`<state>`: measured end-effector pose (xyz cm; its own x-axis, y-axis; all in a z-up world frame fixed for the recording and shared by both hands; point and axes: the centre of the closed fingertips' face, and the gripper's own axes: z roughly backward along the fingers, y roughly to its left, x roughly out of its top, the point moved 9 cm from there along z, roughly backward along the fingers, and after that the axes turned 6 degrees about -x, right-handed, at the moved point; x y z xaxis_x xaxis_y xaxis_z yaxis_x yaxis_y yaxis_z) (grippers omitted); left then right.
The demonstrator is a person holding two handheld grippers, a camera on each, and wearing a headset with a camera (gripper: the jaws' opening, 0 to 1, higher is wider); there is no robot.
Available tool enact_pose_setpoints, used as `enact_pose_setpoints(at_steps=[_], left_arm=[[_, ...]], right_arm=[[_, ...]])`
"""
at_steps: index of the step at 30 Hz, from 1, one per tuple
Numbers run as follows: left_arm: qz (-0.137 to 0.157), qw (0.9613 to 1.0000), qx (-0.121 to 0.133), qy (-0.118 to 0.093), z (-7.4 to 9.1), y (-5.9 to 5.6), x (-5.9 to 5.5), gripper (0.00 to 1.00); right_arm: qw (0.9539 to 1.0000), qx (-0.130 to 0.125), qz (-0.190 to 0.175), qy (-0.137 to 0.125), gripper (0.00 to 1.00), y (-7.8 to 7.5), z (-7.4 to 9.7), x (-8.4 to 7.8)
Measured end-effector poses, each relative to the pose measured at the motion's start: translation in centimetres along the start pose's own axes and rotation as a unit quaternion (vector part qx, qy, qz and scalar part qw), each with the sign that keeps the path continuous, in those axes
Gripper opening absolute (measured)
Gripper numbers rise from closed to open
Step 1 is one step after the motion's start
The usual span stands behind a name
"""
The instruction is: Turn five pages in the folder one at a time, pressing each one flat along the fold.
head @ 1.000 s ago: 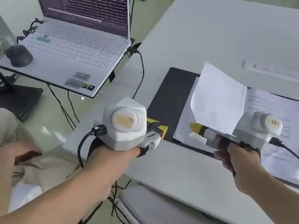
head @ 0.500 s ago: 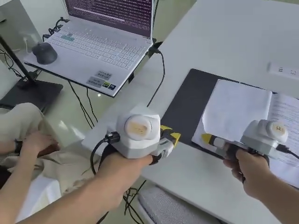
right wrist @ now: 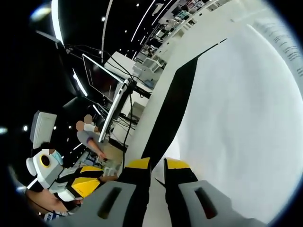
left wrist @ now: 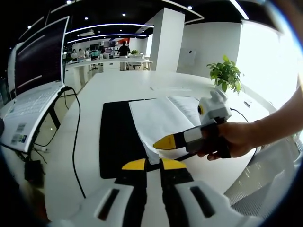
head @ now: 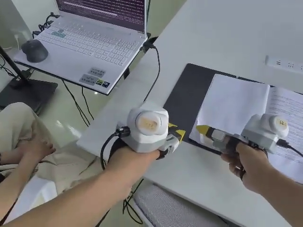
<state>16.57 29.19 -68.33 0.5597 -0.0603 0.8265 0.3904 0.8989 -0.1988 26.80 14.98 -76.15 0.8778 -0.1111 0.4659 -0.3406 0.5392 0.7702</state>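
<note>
Big white surface (head: 227, 28) under it all. On it, lying open, the black folder (head: 184, 97). Off past the folder's left edge, a laptop (head: 94, 42) on its own stand.

Inside the folder, on its left half, a blank white page (head: 234, 106), lying almost flat. On the folder's right half, a printed page (head: 286, 106).

At the folder's near edge, the right hand-held gripper (head: 202, 129), jaws nearly together, tips right at the blank page's near corner. Cannot tell if any paper is pinched there. Just outside the folder's near left corner, the left hand-held gripper (head: 176, 135), jaws also close together, holding nothing.

Probably thin, light, floppy paper. Easy to crease or tear, and slippery against the next sheet. Best to pinch just one sheet at a free corner on the folder's right half, far from the fold. Then lift gently, lay it over, and rub closed tips down the fold at the folder's middle.
</note>
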Motion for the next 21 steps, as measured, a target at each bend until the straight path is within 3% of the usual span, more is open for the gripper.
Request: enact_pose_setpoints(at_steps=[9,15,21], left_arm=[[-0.008,0.9998,-0.019,0.008,-3.7,-0.8,0.0,0.06],[-0.013,0.9994,-0.028,0.013,-6.5,-1.1,-0.5,0.04],[0.002,0.9995,-0.023,0.02,-8.8,-0.3,-1.9,0.03]], right_arm=[[0.9996,0.012,-0.013,-0.021,0.08,-0.1,1.7,2.1],[0.9992,0.013,-0.021,-0.033,0.06,-1.3,3.0,3.6],[0.998,0.004,-0.048,-0.042,0.06,-3.5,4.7,4.7]])
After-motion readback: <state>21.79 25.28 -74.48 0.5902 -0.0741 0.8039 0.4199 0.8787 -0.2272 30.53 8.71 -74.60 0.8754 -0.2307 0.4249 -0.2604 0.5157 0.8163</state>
